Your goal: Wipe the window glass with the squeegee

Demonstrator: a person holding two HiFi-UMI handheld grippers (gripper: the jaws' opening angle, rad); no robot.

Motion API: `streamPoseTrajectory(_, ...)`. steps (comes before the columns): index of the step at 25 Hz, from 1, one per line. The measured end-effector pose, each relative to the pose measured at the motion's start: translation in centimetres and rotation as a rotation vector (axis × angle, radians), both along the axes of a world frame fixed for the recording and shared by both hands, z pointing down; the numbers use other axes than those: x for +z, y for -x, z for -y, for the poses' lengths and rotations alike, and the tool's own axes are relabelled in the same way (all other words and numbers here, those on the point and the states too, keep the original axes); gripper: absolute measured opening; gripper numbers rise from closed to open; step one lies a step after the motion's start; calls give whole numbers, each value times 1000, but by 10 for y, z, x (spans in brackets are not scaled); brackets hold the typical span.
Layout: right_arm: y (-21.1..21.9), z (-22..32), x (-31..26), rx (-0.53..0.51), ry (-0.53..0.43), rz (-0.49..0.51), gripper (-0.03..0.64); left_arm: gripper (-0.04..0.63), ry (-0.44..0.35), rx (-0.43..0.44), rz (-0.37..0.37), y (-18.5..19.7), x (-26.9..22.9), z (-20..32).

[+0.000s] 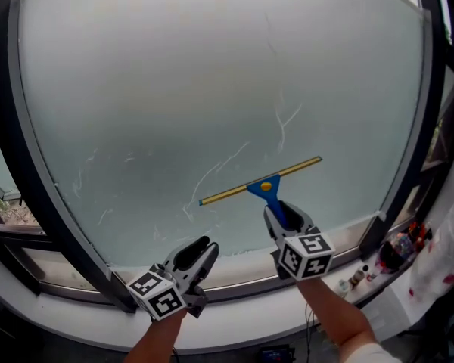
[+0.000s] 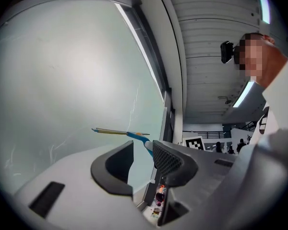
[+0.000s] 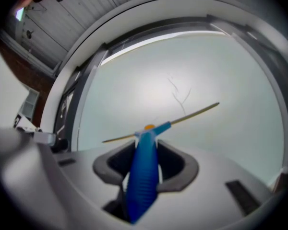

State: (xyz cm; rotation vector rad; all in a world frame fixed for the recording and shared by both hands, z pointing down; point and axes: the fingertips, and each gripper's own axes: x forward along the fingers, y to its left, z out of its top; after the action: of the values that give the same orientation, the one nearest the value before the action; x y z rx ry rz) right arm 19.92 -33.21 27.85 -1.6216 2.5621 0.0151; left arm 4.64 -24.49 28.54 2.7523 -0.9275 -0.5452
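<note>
Squeegee (image 1: 261,181) with blue plastic handle and yellow blade, clenched in right hand-held gripper (image 1: 286,214), meets frosted window glass (image 1: 212,74); left hand-held gripper (image 1: 203,246) released, empty.

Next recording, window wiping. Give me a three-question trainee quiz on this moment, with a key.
1. True or false: the left hand-held gripper holds the squeegee.
2. In the head view, the squeegee's blade is: A level; B tilted, right end higher; C upright.
3. What marks the window glass above the blade?
Key: 1 false: the right hand-held gripper grips its blue handle, and the left is open and empty. 2 B. 3 thin white streaks.
</note>
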Motion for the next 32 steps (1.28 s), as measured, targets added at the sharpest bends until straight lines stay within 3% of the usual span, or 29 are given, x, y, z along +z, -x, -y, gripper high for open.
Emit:
streamPoseTrajectory(8, -51, 39, -71, 41, -85, 10, 155, 141, -159, -62, 81, -25, -73, 15)
streamPoseTrajectory(16, -101, 64, -188, 66, -234, 7, 155, 140, -236, -105, 163, -65, -126, 38)
streamPoseTrajectory(25, -125, 90, -322, 50, -352, 101, 155, 140, -356, -129, 256, -95, -182, 46)
streamPoseTrajectory(32, -119, 99, -418, -11, -455, 180, 155, 140, -425, -151, 280, -104, -214, 47)
